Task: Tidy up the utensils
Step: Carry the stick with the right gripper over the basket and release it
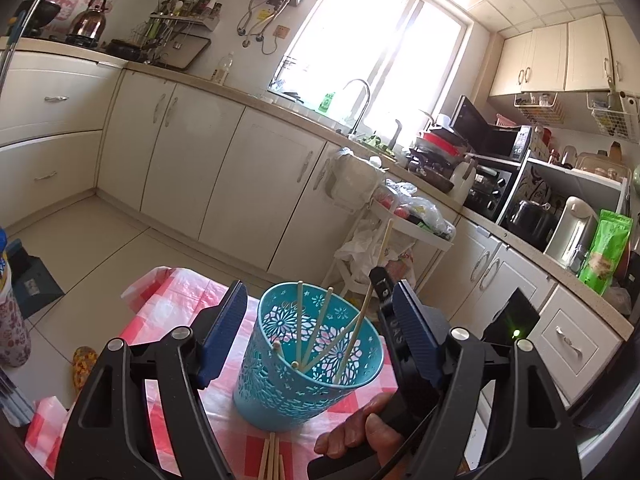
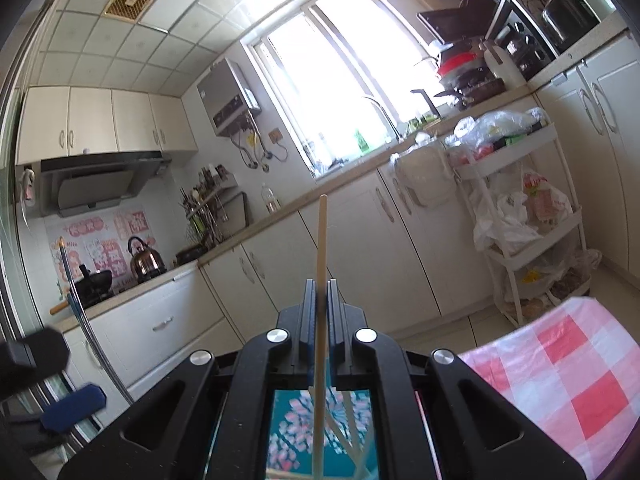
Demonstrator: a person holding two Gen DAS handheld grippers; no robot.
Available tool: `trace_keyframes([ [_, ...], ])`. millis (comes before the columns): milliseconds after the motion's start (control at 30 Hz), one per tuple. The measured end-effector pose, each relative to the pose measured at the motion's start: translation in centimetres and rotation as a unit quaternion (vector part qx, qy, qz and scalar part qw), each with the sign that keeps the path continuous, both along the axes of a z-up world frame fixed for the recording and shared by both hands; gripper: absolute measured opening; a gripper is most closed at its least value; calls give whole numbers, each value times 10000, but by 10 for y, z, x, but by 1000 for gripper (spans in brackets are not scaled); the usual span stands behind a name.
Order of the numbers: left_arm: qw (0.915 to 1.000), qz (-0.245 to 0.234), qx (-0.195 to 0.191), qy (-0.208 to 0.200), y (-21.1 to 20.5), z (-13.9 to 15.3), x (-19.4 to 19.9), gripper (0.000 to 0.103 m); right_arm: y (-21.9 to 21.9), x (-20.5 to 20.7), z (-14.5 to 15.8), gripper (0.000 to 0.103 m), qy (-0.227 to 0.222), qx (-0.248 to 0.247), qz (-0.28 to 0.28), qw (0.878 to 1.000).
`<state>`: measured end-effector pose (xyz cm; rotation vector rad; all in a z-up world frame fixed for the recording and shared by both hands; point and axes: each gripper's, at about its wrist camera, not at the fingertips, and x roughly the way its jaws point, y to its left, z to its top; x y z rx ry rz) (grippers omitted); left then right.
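A teal perforated utensil cup (image 1: 308, 364) stands tilted on the red-checked tablecloth (image 1: 176, 300), between the fingers of my open left gripper (image 1: 320, 320). Several wooden chopsticks (image 1: 316, 330) lean inside it. My right gripper (image 2: 320, 300) is shut on one chopstick (image 2: 322, 240) and holds it upright over the cup, whose inside (image 2: 296, 432) shows below the fingers. In the left wrist view that chopstick (image 1: 376, 276) slants down into the cup beside the right gripper's body (image 1: 394, 320). More chopsticks (image 1: 272, 460) lie on the cloth by the cup's base.
A white cart (image 1: 404, 232) loaded with bags stands beyond the table; it also shows in the right wrist view (image 2: 520, 208). Cream cabinets (image 1: 224, 160) and a counter with a sink tap (image 1: 360, 100) line the wall. A floral bottle (image 1: 12, 320) stands at left.
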<state>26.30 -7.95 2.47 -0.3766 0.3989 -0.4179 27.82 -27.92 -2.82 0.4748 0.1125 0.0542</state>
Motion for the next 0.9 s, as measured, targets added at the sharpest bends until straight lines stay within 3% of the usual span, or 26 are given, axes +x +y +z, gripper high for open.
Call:
trace_keyframes([
  [100,10000,-2,36,2,-1,-2,-4,72,1,-6,-11,7,196,-87,43,9998],
  [233,10000,0,40,33,2,-1,-11,72,5,-16,-17,23,320,-193,84,9993],
  [633,9999,68,94,-34,14,14,-41,72,5,-67,-3,35,609,-354,-129,9974],
  [667,9999,65,93,-28,15,14,-44,72,5,-74,-3,36,666,-351,-154,9970],
  [733,9999,47,103,-15,17,16,-49,73,4,-86,-4,48,852,-385,-221,9954],
  [900,9996,9,281,15,23,15,-66,77,8,-119,-18,50,1438,-423,-243,9884],
])
